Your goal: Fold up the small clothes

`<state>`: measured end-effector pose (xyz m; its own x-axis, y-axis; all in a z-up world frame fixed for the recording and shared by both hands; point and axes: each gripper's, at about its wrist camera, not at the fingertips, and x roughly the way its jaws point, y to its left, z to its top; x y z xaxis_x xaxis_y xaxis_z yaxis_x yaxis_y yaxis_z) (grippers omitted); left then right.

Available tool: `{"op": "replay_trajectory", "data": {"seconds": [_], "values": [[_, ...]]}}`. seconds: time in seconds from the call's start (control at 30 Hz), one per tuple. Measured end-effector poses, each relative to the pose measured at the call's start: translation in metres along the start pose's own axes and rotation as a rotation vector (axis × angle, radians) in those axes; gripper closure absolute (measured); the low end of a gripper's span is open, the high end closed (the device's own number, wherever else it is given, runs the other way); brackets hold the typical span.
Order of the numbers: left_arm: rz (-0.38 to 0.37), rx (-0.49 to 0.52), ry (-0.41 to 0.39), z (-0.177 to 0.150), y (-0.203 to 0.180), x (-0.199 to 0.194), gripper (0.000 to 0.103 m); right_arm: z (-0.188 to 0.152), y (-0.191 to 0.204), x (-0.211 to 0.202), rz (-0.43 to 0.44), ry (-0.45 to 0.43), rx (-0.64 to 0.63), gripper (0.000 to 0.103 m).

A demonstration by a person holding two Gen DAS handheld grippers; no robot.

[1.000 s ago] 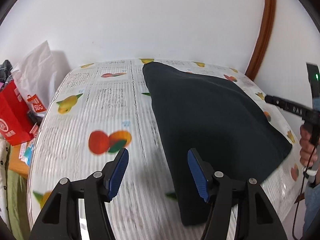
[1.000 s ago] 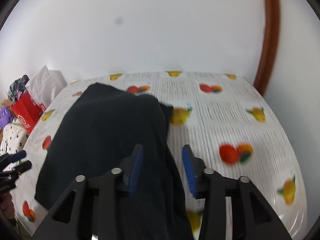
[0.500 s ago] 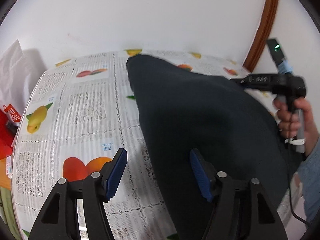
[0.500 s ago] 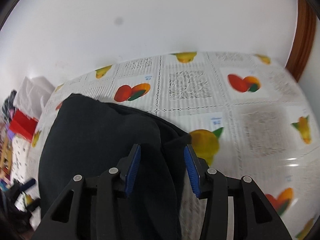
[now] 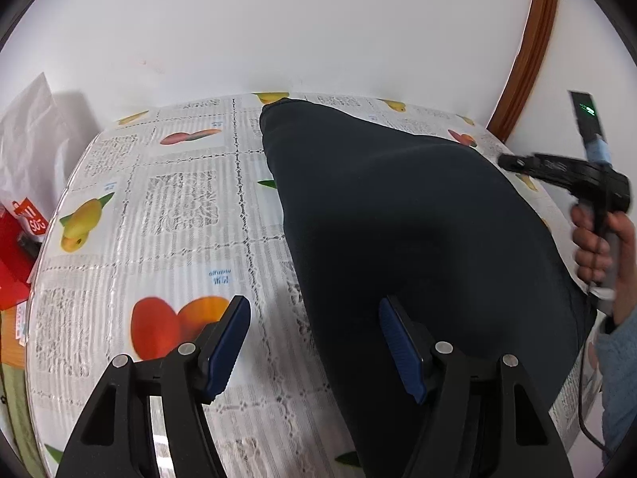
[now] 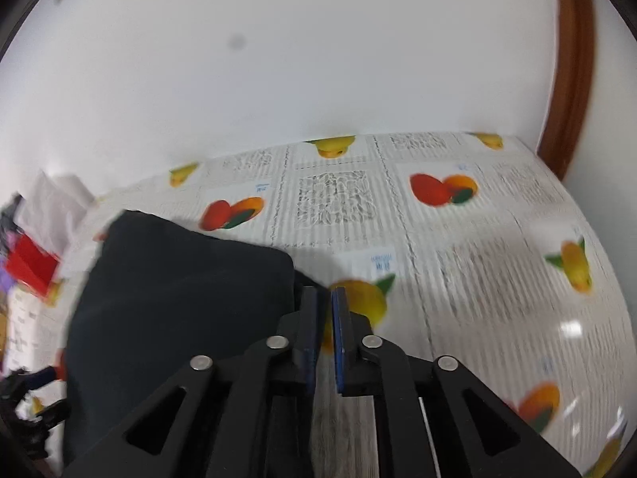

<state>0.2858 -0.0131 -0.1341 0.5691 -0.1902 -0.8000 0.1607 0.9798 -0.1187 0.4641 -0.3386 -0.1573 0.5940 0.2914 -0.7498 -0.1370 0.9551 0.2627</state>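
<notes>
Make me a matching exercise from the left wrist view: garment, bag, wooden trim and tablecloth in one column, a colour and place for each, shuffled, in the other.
Things:
1. garment
2. bag
3. wooden trim
4. tablecloth

Descriptions:
A. red, off the table's left edge
B. white with fruit prints, covering the table
C. dark, lying spread on the table
D. brown, running up the wall at the right

Pairs: 1-C, 2-A, 3-D, 4-B
</notes>
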Motion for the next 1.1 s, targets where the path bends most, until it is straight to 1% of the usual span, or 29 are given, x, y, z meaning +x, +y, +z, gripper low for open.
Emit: {"op": "replay_trajectory", "data": {"seconds": [0.03, 0.07, 0.1, 0.13, 0.2, 0.23, 0.3, 0.33, 0.37, 0.4, 0.43, 0.47, 0.5, 0.53, 0.57, 0.6, 0.67, 0.7, 0.77, 0.83, 0.9, 0.97, 1.07, 1.1], "values": [[-0.003, -0.008, -0.004, -0.003, 0.001, -0.004, 0.038, -0.005, -0.001, -0.006, 0.009, 0.009, -0.004, 0.078], [-0.008, -0.014, -0.005, -0.005, 0.001, -0.006, 0.038, -0.013, -0.001, -0.015, 0.018, 0.014, -0.013, 0.066], [-0.015, -0.018, -0.005, -0.007, 0.001, -0.008, 0.038, -0.019, -0.002, -0.020, 0.026, 0.015, -0.020, 0.058], [-0.025, -0.025, -0.006, -0.011, 0.002, -0.012, 0.037, -0.027, -0.002, -0.026, 0.035, 0.018, -0.029, 0.057], [-0.044, -0.035, -0.006, -0.017, 0.001, -0.017, 0.037, -0.040, -0.002, -0.031, 0.064, 0.046, -0.029, 0.057], [-0.048, -0.040, -0.003, -0.020, -0.001, -0.018, 0.037, -0.047, -0.003, -0.031, 0.094, 0.061, -0.018, 0.057], [-0.037, -0.042, 0.004, -0.023, -0.004, -0.019, 0.037, -0.051, -0.003, -0.024, 0.113, 0.079, -0.002, 0.057], [-0.016, -0.039, 0.002, -0.025, -0.007, -0.018, 0.037, -0.053, -0.003, -0.019, 0.127, 0.093, 0.003, 0.059], [-0.002, -0.038, 0.002, -0.026, -0.009, -0.017, 0.036, -0.055, 0.000, -0.014, 0.160, 0.104, -0.012, 0.074], [0.009, -0.040, 0.003, -0.026, -0.010, -0.017, 0.036, -0.056, 0.003, -0.012, 0.171, 0.108, -0.036, 0.096], [0.017, -0.042, 0.003, -0.026, -0.012, -0.016, 0.036, -0.058, 0.004, -0.016, 0.149, 0.070, -0.063, 0.096], [0.021, -0.042, 0.003, -0.026, -0.013, -0.017, 0.035, -0.060, 0.003, -0.025, 0.134, 0.001, -0.079, 0.096], [0.025, -0.041, 0.002, -0.026, -0.014, -0.017, 0.035, -0.062, 0.003, -0.031, 0.127, -0.038, -0.089, 0.096], [0.033, -0.039, 0.002, -0.026, -0.016, -0.017, 0.035, -0.064, 0.003, -0.032, 0.104, -0.049, -0.088, 0.096], [0.040, -0.036, 0.000, -0.027, -0.017, -0.017, 0.035, -0.069, 0.006, -0.030, 0.062, -0.041, -0.082, 0.096], [0.053, -0.032, -0.001, -0.027, -0.019, -0.017, 0.035, -0.070, 0.008, -0.029, 0.039, -0.041, -0.090, 0.096], [0.069, -0.028, -0.002, -0.027, -0.021, -0.018, 0.037, -0.078, 0.019, -0.038, -0.053, -0.064, -0.128, 0.095], [0.072, -0.025, -0.003, -0.027, -0.021, -0.020, 0.037, -0.080, 0.020, -0.042, -0.068, -0.074, -0.126, 0.095], [0.074, -0.024, -0.003, -0.029, -0.022, -0.022, 0.037, -0.088, 0.023, -0.058, -0.083, -0.099, -0.110, 0.093], [0.073, -0.022, -0.004, -0.032, -0.023, -0.026, 0.037, -0.099, 0.024, -0.073, -0.066, -0.105, -0.094, 0.090], [0.072, -0.020, -0.006, -0.035, -0.025, -0.029, 0.037, -0.108, 0.021, -0.082, -0.054, -0.102, -0.093, 0.079], [0.061, -0.018, -0.011, -0.040, -0.027, -0.035, 0.037, -0.123, 0.021, -0.090, -0.058, -0.098, -0.103, 0.072], [0.035, -0.004, -0.014, -0.051, -0.031, -0.045, 0.037, -0.144, 0.021, -0.094, -0.072, -0.082, -0.109, 0.069], [0.029, 0.004, -0.010, -0.056, -0.033, -0.048, 0.037, -0.152, 0.019, -0.094, -0.090, -0.068, -0.107, 0.068]]}}
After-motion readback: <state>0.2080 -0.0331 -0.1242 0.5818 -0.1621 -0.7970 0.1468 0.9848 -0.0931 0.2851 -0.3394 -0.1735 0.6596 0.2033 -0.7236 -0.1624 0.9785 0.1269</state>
